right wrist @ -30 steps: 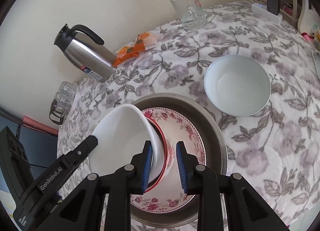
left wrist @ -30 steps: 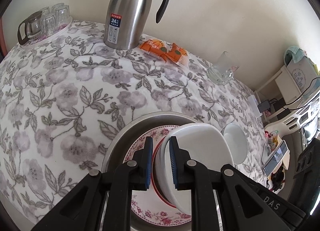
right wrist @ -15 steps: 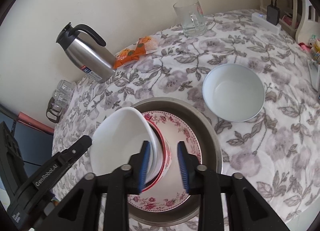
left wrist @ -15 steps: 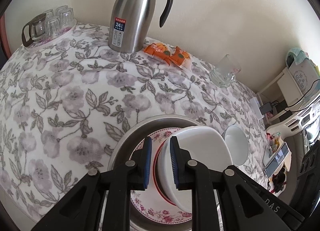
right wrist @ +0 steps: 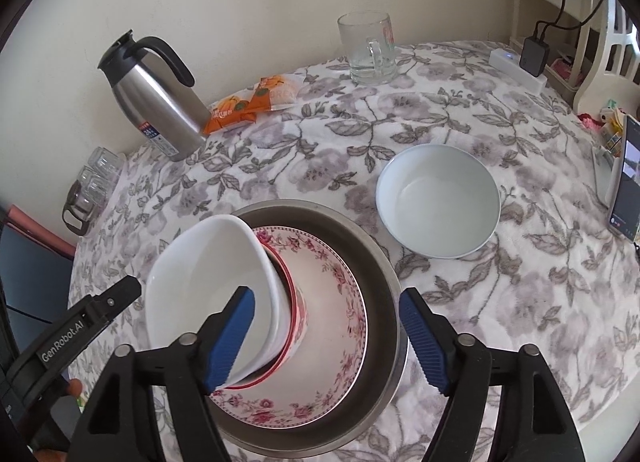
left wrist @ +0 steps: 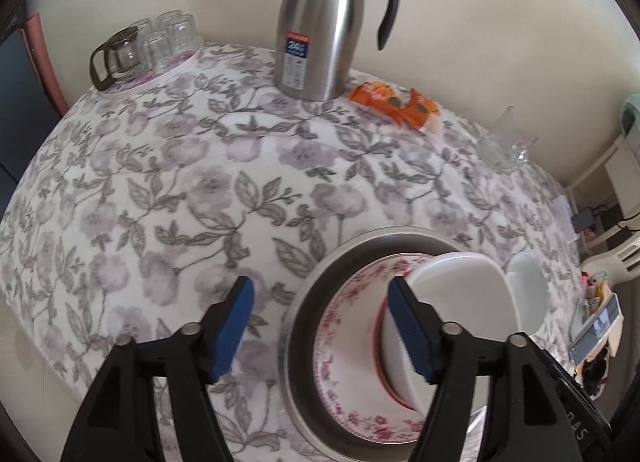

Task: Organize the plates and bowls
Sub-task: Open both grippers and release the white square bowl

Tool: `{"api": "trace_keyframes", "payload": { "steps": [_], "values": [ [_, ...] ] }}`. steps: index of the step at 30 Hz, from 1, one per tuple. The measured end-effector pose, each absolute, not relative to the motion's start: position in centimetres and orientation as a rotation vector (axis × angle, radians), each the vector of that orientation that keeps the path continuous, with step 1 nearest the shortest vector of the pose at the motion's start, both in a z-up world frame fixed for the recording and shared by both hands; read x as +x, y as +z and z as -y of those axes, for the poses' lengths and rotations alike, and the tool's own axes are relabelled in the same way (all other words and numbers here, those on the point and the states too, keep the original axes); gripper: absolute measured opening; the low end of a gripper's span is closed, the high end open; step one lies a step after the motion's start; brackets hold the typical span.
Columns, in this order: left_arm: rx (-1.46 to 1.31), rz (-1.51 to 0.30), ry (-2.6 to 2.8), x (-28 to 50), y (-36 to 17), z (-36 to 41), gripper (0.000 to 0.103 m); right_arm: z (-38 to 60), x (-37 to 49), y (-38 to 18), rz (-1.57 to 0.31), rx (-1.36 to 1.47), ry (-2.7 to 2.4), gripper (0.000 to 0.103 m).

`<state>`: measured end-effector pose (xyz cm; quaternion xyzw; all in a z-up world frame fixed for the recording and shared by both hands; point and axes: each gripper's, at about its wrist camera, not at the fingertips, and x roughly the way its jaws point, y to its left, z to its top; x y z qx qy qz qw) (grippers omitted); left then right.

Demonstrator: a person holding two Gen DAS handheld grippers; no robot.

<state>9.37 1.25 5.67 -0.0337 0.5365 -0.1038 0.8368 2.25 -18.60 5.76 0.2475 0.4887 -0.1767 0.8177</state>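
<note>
Both pairs of tongs hang over the stack of dishes near the table's front edge, and both have just been opening. The left gripper (left wrist: 320, 326) stands wide, its jaws gripping nothing: the white bowl (left wrist: 460, 302) sits just behind its right pad, while its left pad hovers over bare tablecloth (left wrist: 180, 190). The right gripper (right wrist: 326, 332) is wide too; its left pad lies in front of the white bowl's (right wrist: 208, 278) rim and its right pad hangs past the outer edge of the metal basin (right wrist: 360, 242). Neither pad seems to press on the dishes.

The white bowl is plain, glossy and deep, and it sits tilted, leaning over to one side. It rests in a red-rimmed bowl (right wrist: 294, 302), which is tipped the same way.

Both bowls stand on a plate (right wrist: 336, 302) with a border of pink flowers, and the plate lies flat inside the round steel basin. A second bowl (right wrist: 438, 200), pale and empty, sits upright on the cloth just beside the basin, apart from the stack.

Further back, by the wall, stand a steel thermos jug (left wrist: 324, 22), two orange snack packets (left wrist: 396, 102) and a glass mug (right wrist: 370, 48). A tray of small glasses (left wrist: 148, 46) sits in the far corner.
</note>
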Motion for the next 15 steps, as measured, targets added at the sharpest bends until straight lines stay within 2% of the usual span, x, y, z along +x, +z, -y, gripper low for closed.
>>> {"api": "trace_keyframes", "payload": {
  "steps": [6, 9, 12, 15],
  "values": [
    [-0.078, -1.135, -0.159, 9.53, 5.27, -1.91, 0.086, 18.76, 2.11, 5.68, -1.048, 0.517, -0.377, 0.090],
    [-0.080, -1.124, -0.136, 9.52, 5.31, -2.06, 0.089, 18.78, 2.09, 5.60, -1.050, 0.510, -0.377, 0.102],
    [-0.086, -1.116, -0.121, 9.49, 5.33, -2.08, 0.095, 18.75, 1.99, 5.61, -1.050, 0.503, -0.369, 0.103],
    [-0.090, -1.114, -0.105, 9.47, 5.28, -2.05, 0.096, 18.79, 1.93, 5.62, -1.050, 0.500, -0.368, 0.103]
  ]
}}
